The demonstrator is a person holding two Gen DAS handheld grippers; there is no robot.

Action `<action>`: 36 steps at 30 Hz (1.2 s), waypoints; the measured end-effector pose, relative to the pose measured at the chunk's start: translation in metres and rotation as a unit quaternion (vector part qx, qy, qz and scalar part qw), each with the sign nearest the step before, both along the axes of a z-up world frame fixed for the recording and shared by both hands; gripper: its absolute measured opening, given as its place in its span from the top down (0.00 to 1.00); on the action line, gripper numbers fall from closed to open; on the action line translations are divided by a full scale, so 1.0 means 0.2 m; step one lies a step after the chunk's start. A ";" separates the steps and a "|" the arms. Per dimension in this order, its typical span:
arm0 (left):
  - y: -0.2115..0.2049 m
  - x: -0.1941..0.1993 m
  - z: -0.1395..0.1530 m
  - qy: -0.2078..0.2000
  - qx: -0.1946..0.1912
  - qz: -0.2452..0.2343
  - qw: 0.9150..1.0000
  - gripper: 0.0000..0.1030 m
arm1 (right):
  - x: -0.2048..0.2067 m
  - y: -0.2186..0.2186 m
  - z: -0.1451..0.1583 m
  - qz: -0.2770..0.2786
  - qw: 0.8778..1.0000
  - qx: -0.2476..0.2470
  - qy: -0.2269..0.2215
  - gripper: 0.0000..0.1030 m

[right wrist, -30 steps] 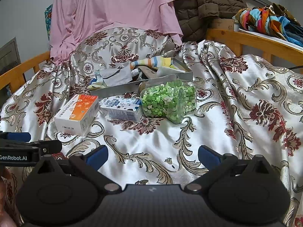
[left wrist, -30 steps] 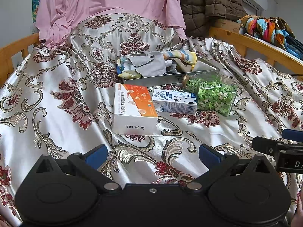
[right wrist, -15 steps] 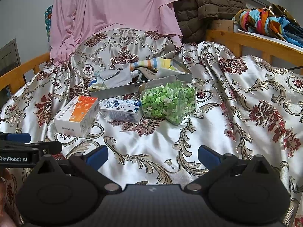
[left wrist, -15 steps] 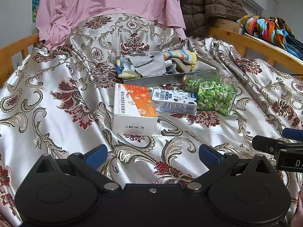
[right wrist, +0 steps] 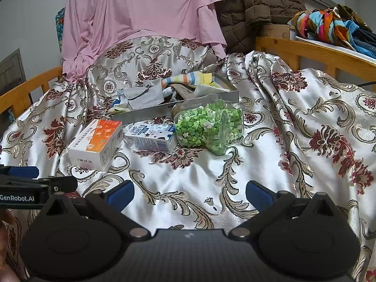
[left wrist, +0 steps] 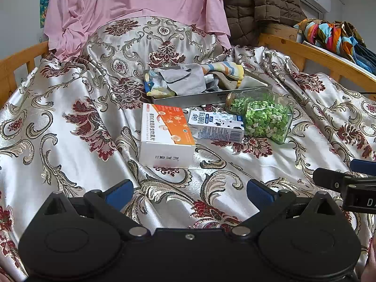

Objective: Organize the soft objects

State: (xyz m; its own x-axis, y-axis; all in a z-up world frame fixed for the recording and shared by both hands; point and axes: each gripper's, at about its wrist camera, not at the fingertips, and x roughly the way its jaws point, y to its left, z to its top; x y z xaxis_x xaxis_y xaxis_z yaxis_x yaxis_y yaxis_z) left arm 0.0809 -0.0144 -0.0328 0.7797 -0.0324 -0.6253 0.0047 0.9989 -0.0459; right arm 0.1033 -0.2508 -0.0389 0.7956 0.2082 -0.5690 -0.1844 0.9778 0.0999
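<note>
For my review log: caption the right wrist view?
Open right claw facing jar, two cartons and cloth-filled tray.

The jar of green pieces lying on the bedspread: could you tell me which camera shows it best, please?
The right wrist view: the jar lies near the middle, large, its clear side unobstructed. The left wrist view shows the jar smaller and off to the right, though its brown mouth is visible there.

Low wrist views, forward, shared bedspread (left wrist: 70, 117)

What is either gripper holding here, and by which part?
Nothing. The left gripper and right gripper are both open, hovering over the bedspread.
</note>
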 end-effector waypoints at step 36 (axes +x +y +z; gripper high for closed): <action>-0.02 0.01 0.00 0.008 -0.004 -0.003 1.000 0.01 | 0.00 0.00 0.00 0.000 1.000 0.001 -0.001 0.00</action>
State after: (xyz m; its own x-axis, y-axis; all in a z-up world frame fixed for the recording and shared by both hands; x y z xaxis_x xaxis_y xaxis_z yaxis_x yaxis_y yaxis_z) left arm 0.0824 -0.0178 -0.0328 0.7695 -0.0418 -0.6373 0.0095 0.9985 -0.0540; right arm 0.1032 -0.2505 -0.0387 0.7960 0.2098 -0.5678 -0.1854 0.9774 0.1012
